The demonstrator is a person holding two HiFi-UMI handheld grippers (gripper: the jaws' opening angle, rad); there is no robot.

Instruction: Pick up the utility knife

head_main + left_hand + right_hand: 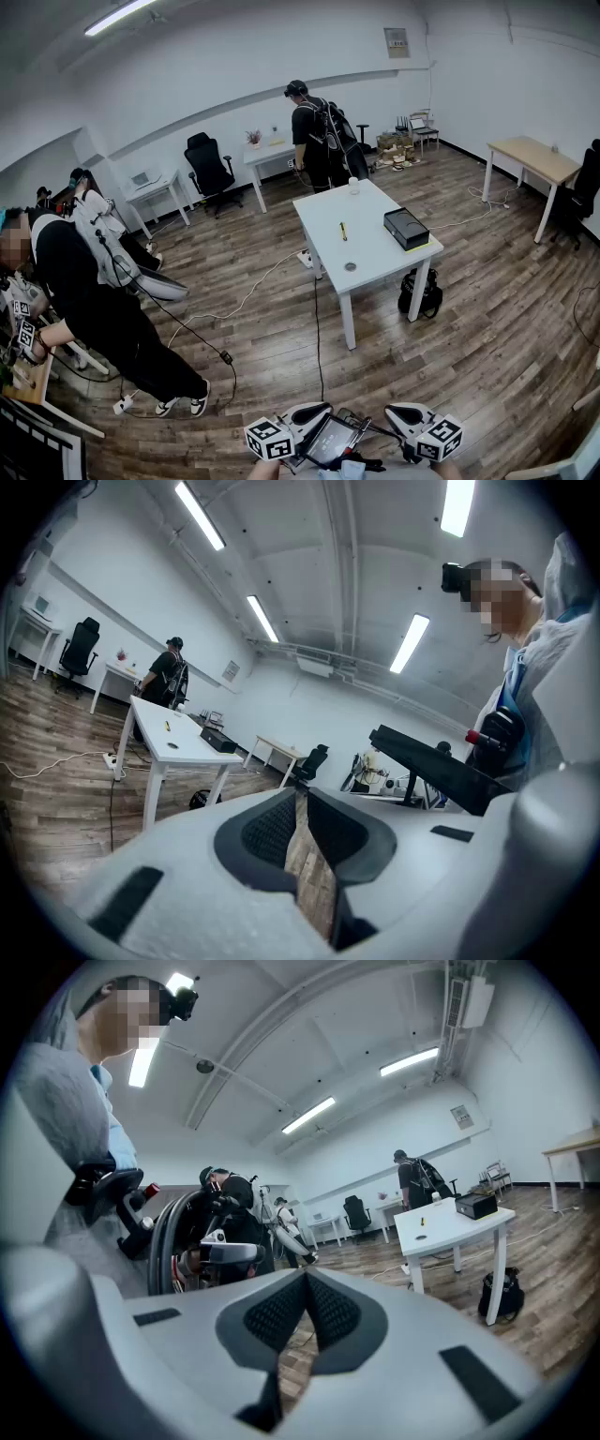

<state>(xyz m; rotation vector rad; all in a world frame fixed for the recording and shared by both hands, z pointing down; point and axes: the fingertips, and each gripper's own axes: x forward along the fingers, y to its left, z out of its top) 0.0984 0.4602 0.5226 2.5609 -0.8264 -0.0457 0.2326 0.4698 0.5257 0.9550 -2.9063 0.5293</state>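
The utility knife (343, 231) is a small yellow stick lying on the white table (375, 253) across the room, far from both grippers. It also shows as a yellow speck in the left gripper view (168, 726) and the right gripper view (422, 1222). My left gripper (314, 412) and right gripper (401, 414) are held close to my body at the bottom edge of the head view. The left gripper's (302, 799) jaws meet at the tips with nothing between them. The right gripper (305, 1281) is shut and empty too.
On the table are a black box (406, 228), a cup (353, 186) and a small round disc (350, 266). A black bag (419, 292) sits under it and a cable (317, 328) crosses the floor. One person (314, 131) stands behind the table, another (94, 300) at the left.
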